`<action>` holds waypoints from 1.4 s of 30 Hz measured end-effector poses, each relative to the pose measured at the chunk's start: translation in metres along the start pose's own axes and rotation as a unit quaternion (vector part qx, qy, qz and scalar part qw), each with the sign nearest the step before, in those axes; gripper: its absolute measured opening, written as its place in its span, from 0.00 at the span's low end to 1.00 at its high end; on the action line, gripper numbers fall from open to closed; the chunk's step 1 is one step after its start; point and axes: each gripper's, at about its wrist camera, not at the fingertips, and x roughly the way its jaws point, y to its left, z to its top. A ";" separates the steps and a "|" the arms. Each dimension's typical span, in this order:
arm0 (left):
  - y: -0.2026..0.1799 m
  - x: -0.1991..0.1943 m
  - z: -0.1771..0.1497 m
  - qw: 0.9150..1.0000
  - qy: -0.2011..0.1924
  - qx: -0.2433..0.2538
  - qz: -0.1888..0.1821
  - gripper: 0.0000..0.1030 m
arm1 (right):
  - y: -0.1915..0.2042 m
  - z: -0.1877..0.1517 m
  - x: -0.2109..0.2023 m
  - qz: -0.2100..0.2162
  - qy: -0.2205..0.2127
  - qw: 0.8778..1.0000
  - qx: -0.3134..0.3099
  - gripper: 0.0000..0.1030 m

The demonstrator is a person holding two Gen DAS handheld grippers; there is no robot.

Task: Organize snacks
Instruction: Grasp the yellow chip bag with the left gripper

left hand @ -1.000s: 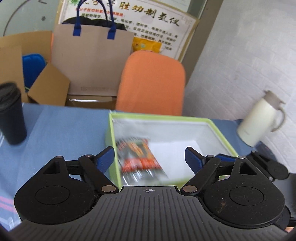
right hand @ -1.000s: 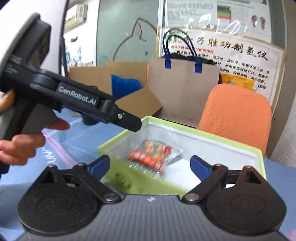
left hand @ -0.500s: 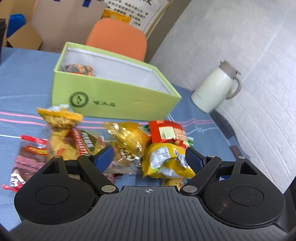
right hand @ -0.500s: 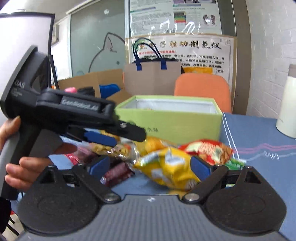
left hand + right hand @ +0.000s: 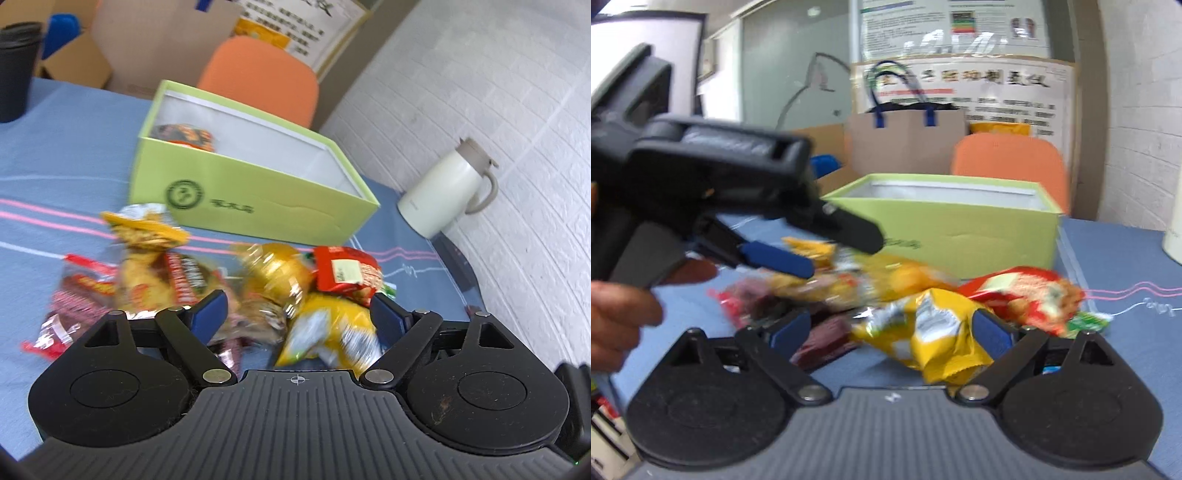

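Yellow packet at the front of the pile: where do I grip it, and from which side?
Probably its puffed middle. The yellow packet lies nearest the right gripper, already between its open fingers, so come straight in from the near side, low over the cloth.

Left hand-held gripper [image 5: 297, 314] jaws opening wide, angled down, right hand-held gripper [image 5: 892, 330] likewise
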 end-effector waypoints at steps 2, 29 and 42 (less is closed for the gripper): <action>0.005 -0.006 -0.004 1.000 -0.003 -0.003 0.003 0.72 | 0.012 -0.007 -0.012 0.053 0.010 0.999 0.005 0.90; -0.009 0.047 -0.034 0.994 0.110 -0.009 -0.024 0.62 | -0.014 -0.009 0.016 0.042 0.062 0.997 0.001 0.90; -0.002 0.033 -0.034 0.995 0.097 -0.005 -0.026 0.67 | 0.007 -0.022 0.014 0.030 0.097 0.994 -0.038 0.90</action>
